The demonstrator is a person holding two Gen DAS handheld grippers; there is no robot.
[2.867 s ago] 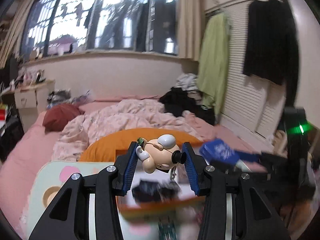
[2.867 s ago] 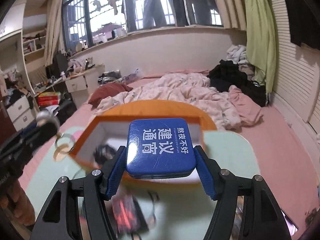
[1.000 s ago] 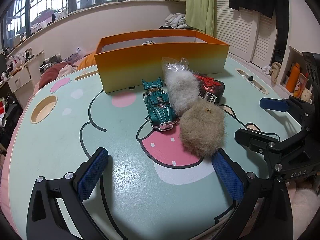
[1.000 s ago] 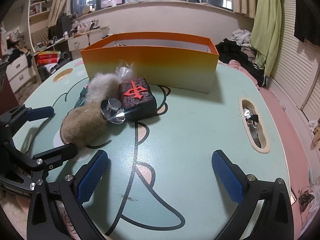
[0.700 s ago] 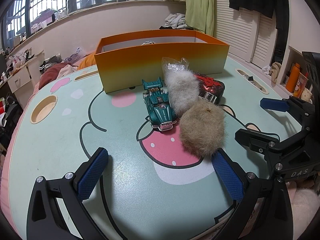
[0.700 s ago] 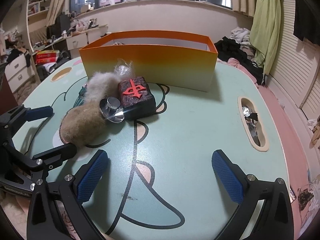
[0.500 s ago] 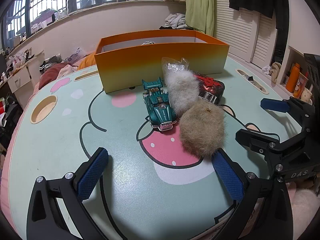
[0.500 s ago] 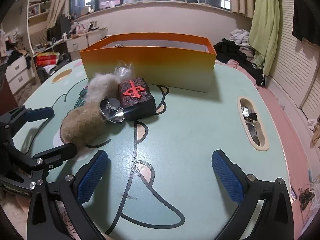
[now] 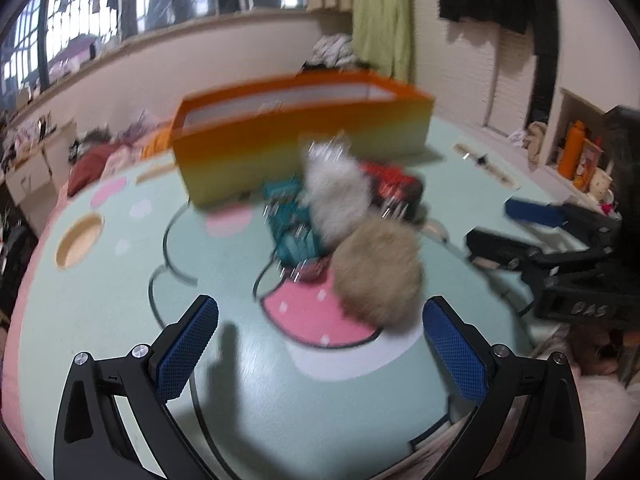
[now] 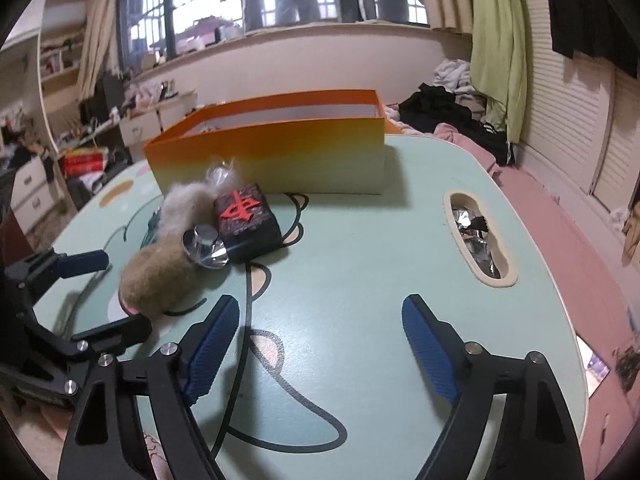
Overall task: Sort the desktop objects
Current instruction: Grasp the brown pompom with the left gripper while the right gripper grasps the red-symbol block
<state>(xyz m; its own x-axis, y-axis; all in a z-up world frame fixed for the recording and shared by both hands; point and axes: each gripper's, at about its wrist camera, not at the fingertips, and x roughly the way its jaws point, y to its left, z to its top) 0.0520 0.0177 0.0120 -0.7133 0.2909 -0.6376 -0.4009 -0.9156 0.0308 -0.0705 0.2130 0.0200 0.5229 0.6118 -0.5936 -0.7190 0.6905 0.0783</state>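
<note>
- Readable writing is sparse: a red Chinese character stands on top of the dark block (image 10: pixel 247 220), and the letters "DAS" show on the body of the right gripper (image 9: pixel 532 224) as the left wrist view sees it.
- The left gripper (image 9: pixel 320 344) has its jaws wide apart and holds nothing; the tan fur ball (image 9: pixel 378 272) sits just ahead of its right pad, at about 1 o'clock.
- The right gripper's jaws are closing, with only bare table (image 10: pixel 360 272) between them.
- The orange box (image 10: pixel 272 148) stands at 12 o'clock in both views, behind the loose items.
- Only the left wrist view, which is blurred, shows the teal toy car (image 9: pixel 294 220) clearly, at 11 o'clock from the tan ball and beside the white fur ball (image 9: pixel 338 192).
- Only the right wrist view shows the shiny metal knob (image 10: pixel 205 245) touching the block, and the oval slot (image 10: pixel 478 236) at 2 o'clock.
</note>
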